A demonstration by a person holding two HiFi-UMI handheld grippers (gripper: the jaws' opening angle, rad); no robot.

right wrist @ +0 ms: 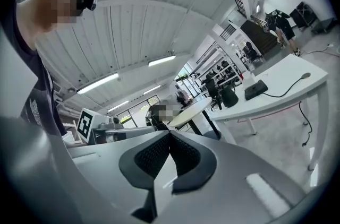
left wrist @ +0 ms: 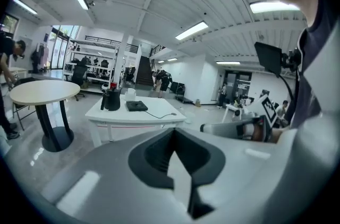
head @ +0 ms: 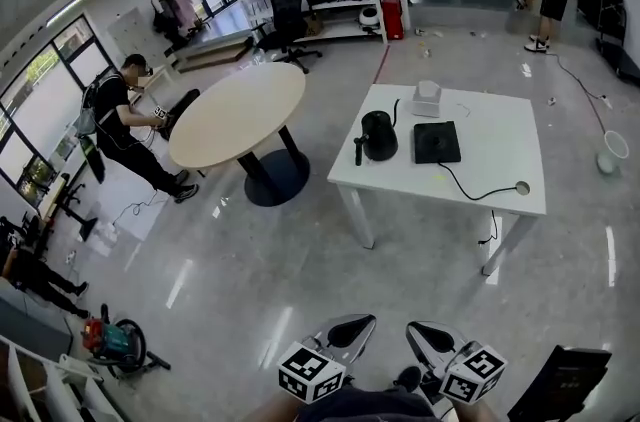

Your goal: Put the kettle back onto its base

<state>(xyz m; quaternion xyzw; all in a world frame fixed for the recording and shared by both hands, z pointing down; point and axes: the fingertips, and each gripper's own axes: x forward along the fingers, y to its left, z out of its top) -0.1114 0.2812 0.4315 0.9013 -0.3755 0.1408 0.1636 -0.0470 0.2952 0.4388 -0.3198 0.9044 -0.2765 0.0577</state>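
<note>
Across the open floor, well ahead of the person, the black kettle (head: 378, 136) is standing upright on the white tabletop (head: 500, 172), just beside its flat black base (head: 437, 142) and not on it, so the task is not yet getting under way at the things themselves. Both the left tongs (head: 350, 330) and the right tongs (head: 432, 338) are hanging low at the bottom of the head view with their jaws pressed together and nothing between them, as each gripper view is also showing. Several risks are waiting from here. If the tongs are arriving at the kettle without being spread first, the closed tips are likely to be shoving the body or its thin spout instead of taking hold, and a tall, narrow kettle may be tipping or sliding toward the tabletop's edge. A pinch taken too far out on the handle is probably leaving the kettle swinging, so it may be coming down tilted or off-centre on the base. The power cord (head: 470, 191) is trailing from the base across the tabletop, and a tong or the kettle catching it could be dragging the base out of place. The white box (head: 427, 97) is sitting just behind the base, leaving little room for an overshoot.
</note>
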